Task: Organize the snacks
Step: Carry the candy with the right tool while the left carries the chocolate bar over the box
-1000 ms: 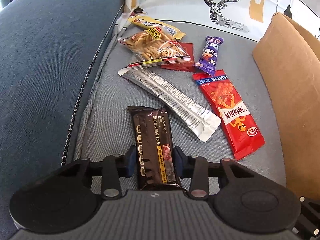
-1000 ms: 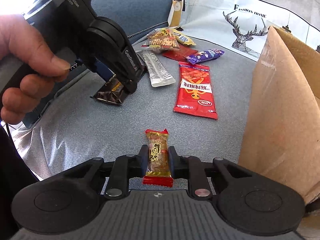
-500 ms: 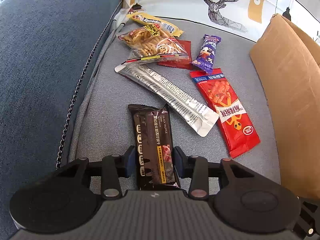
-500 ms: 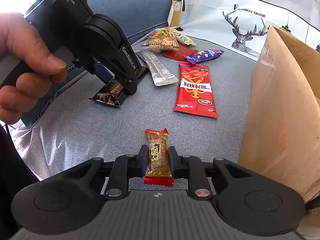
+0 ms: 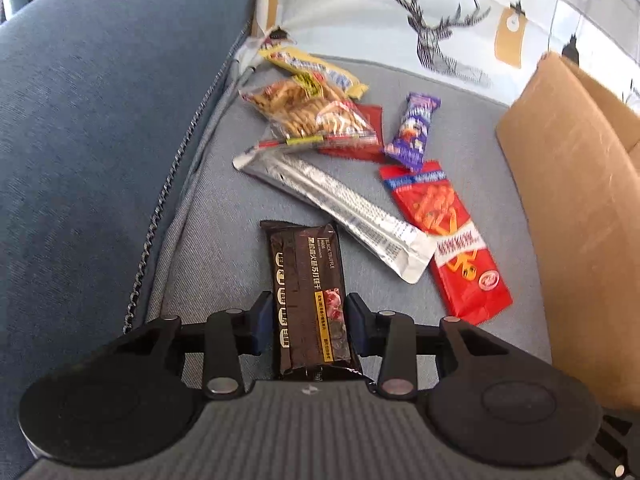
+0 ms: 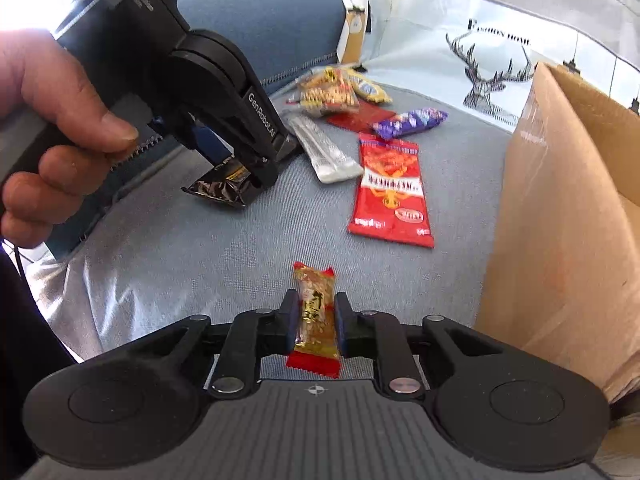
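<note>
Surface: we see a grey-blue sofa seat cushion (image 5: 208, 264) with a darker blue backrest (image 5: 100, 120) along its left edge.
Room: a pale deer-print cloth (image 5: 440, 32) hangs past the cushion's far edge; a cardboard box (image 5: 580, 216) stands at its right edge.
Loose snacks, far half of cushion: we count six, namely a yellow bar, a clear biscuit bag, a flat dark-red pack, a purple bar, a silver sachet (image 5: 340, 208) and a red packet (image 5: 448, 236).
Left gripper (image 5: 307, 322): clenched on one dark brown wafer pack (image 5: 306, 292), near the cushion's left edge.
Right gripper (image 6: 316, 320): just closed tighter on one small gold-and-red candy (image 6: 316, 312), near the front edge.
Hands: one (image 6: 60, 136), gripping the left tool.
</note>
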### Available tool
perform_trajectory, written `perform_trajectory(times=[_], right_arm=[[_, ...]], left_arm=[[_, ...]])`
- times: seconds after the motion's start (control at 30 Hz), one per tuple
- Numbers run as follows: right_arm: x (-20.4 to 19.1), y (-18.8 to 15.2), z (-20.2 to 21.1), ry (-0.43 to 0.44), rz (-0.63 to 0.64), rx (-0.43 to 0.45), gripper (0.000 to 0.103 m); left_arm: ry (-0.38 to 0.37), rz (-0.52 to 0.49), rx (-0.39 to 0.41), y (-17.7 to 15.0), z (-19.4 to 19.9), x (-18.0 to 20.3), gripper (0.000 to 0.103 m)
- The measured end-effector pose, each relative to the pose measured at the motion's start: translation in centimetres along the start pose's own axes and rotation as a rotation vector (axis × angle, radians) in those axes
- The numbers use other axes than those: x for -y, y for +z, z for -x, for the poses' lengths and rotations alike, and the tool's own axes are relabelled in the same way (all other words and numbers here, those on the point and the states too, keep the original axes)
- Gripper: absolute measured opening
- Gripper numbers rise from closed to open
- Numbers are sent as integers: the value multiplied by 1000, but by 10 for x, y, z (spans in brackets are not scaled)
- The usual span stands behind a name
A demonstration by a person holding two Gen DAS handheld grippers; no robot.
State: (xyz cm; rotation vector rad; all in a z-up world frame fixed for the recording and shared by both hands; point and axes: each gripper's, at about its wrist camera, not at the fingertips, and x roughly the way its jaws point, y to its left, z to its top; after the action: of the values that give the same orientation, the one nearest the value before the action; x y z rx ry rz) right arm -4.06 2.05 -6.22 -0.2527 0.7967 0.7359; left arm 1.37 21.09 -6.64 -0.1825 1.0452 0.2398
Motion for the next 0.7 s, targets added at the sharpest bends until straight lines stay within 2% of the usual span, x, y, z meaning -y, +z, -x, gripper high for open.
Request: perform_trajectory(times=[0.07, 0.2, 0.37, 0.4, 0.53, 0.7], right_arm=[[-1, 2, 5, 2, 5, 31, 10], [0, 6, 16, 3, 3, 87, 7], [1, 2, 11, 4, 2, 36, 8], [0, 1, 10, 5, 3, 30, 12], [0, 0, 6, 24, -13, 20, 42], [-3, -4, -9, 27, -11, -22, 43]], left_arm=[[-9, 23, 20, 2, 5, -3, 43], [-44, 72, 54, 3, 16, -10, 42], [-67, 87, 36, 0, 18, -13, 43], [-72, 86, 24, -1, 17, -14, 43], [-79, 60, -13, -4, 13, -12, 43], [-80, 35, -41, -7, 7, -7, 43]])
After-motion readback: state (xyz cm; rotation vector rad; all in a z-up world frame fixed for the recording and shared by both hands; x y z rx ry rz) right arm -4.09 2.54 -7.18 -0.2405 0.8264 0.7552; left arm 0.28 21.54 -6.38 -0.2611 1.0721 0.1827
